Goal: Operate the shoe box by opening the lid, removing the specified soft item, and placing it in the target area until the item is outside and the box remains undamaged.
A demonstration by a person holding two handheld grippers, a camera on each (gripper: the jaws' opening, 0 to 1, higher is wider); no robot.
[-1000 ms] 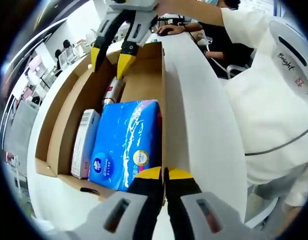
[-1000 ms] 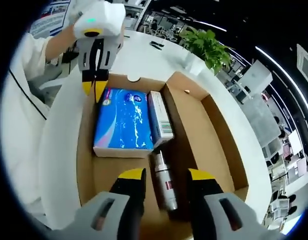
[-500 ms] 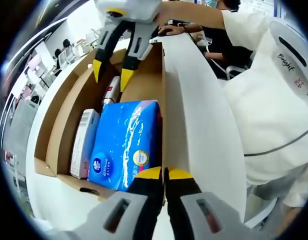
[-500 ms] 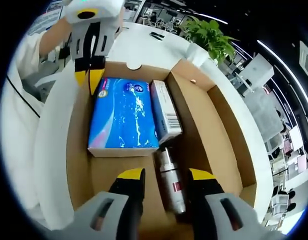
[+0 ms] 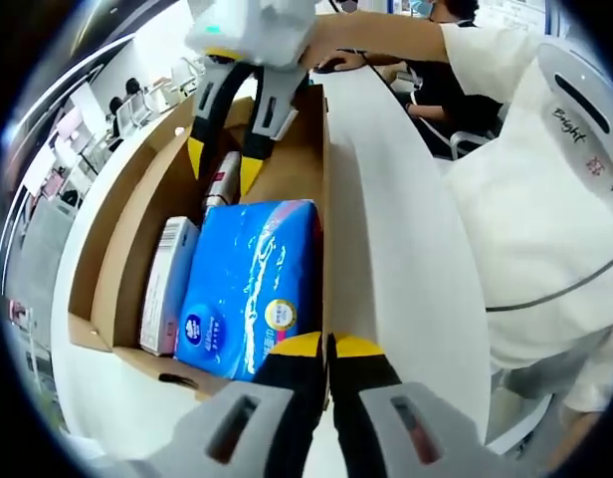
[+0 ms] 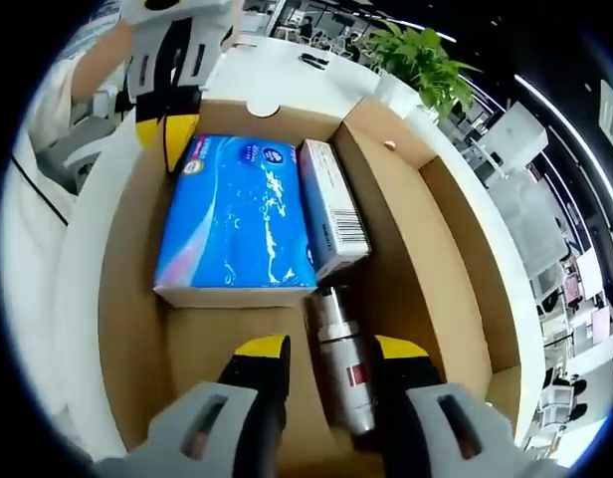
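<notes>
Now the right gripper point(image 6: 329, 358) has dropped lower over the bottle point(image 6: 341, 363).

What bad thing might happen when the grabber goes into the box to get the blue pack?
The right gripper, open, hangs over the silver bottle, not the blue tissue pack, so it might grab the wrong thing. The pack sits tight against the white carton, which might get dragged along. The left gripper, shut on the box wall, could bend the cardboard.
</notes>
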